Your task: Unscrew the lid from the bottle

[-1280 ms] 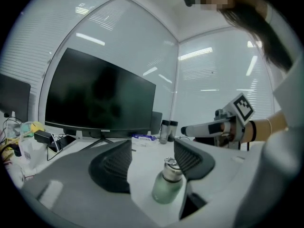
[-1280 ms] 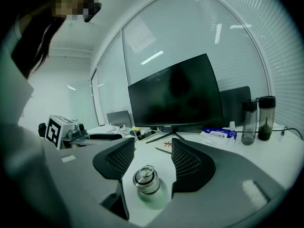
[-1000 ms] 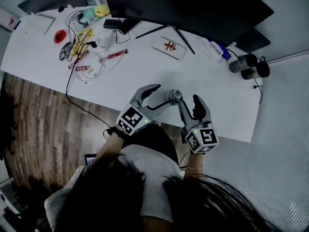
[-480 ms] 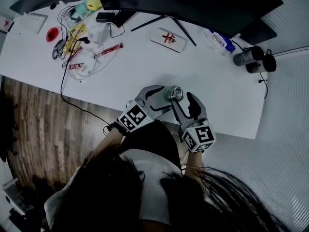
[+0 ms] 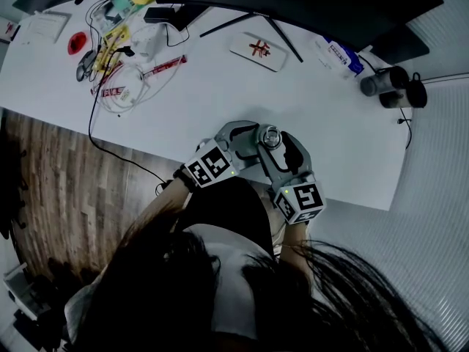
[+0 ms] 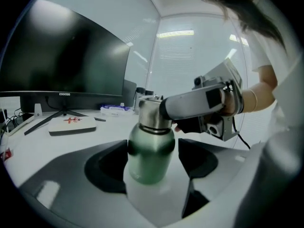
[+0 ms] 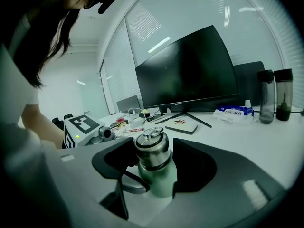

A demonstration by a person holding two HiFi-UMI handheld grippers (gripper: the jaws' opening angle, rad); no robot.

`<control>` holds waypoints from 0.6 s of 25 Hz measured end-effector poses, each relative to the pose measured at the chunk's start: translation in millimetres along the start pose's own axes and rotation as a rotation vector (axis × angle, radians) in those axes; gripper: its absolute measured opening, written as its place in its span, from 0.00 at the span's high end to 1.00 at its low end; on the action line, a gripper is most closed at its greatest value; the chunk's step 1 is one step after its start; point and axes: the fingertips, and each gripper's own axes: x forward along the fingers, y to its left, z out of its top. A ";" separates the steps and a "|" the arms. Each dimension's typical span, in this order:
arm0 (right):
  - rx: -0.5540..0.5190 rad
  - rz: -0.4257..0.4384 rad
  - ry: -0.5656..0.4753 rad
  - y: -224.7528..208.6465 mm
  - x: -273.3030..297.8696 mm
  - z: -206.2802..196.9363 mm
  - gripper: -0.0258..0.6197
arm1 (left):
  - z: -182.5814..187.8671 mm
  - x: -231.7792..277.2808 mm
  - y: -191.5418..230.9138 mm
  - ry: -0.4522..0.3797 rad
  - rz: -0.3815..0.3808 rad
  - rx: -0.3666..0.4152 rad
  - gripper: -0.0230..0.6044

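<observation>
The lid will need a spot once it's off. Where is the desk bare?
Bare: the desk between the cable pile and the bottle, in front of the white box; also right of the bottle, short of the two dark flasks. Crowded: the far left corner.

Grey left tool (image 5: 251, 139), right tool (image 5: 283, 144); marker cubes (image 5: 212, 166); white short-sleeved shirt (image 5: 234, 270); long dark hair (image 5: 154, 292).

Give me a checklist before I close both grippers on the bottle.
1. Bottle upright on the table: ok.
2. Lid on the bottle: ok.
3. Left gripper around the bottle body: ok.
4. Right gripper around the lid: ok.
5. Grip: not ok; both grippers' jaws have just been opening, with bottle and lid between them, not clamped.
</observation>
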 end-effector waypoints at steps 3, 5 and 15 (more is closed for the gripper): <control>-0.025 0.021 -0.005 1.2 0.9 1.0 0.60 | 0.7 2.7 2.3 0.003 0.002 0.002 0.39; -0.040 0.046 0.004 1.8 0.5 0.5 0.60 | 0.5 2.5 3.6 0.006 -0.002 0.010 0.39; -0.183 0.371 0.137 10.7 3.3 -2.1 0.60 | -3.7 -0.2 2.5 0.124 -0.232 0.098 0.39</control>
